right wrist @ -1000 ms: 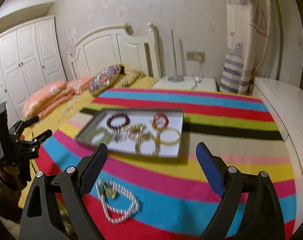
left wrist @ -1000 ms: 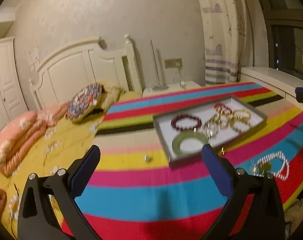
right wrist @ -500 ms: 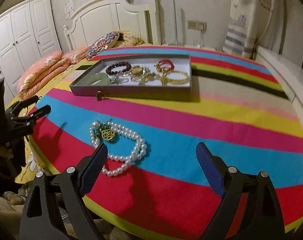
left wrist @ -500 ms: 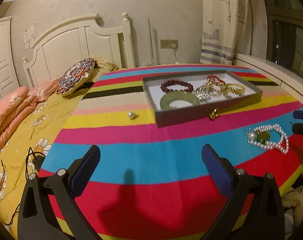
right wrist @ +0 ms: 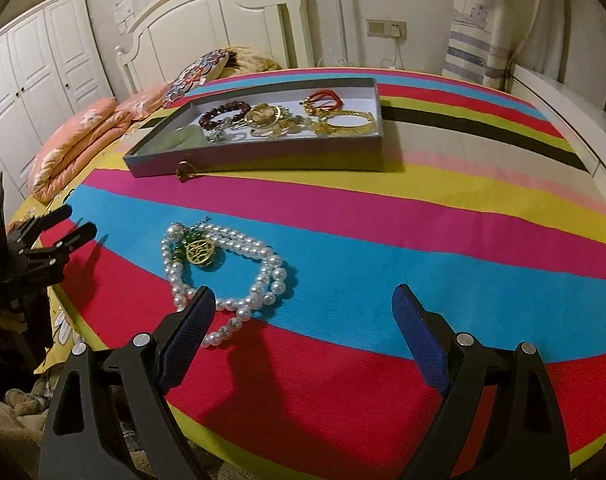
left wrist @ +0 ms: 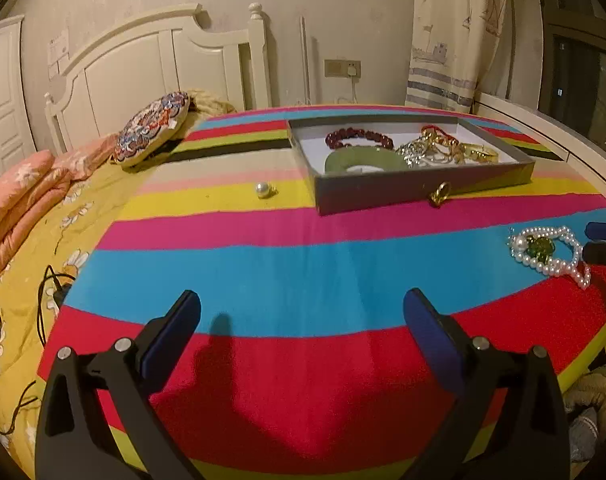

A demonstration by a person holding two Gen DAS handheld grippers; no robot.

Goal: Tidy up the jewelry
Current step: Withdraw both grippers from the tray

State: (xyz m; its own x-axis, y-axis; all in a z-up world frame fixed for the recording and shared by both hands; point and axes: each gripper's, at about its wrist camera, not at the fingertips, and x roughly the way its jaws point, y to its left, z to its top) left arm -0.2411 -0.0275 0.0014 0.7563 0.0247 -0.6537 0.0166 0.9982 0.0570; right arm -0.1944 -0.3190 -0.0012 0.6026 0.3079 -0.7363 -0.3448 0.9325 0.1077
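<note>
- Striped blanket [left wrist: 303, 272] fills my view.
- Grey tray [right wrist: 263, 152] sits on it, bracelets heaped inside.
- Both my tongs gape wide, nothing between them: left gripper [left wrist: 302, 314], right gripper [right wrist: 305, 312].
- Pearl necklace [right wrist: 227, 268] lies on the blanket, just ahead of my right gripper.
- Gold ring [right wrist: 186, 171] against the tray wall; loose pearl [left wrist: 263, 190] lies left of the tray.

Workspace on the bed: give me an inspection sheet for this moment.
Surface: striped blanket over the bed.
Job's things: grey tray holding bracelets; pearl necklace, loose pearl and gold ring lie outside it.
Clutter: round cushion, folded pink quilt.
Grippers: left claw and right claw both open, empty.
Cables: black cord on the yellow sheet.
Surroundings: headboard, wardrobe, curtain.
</note>
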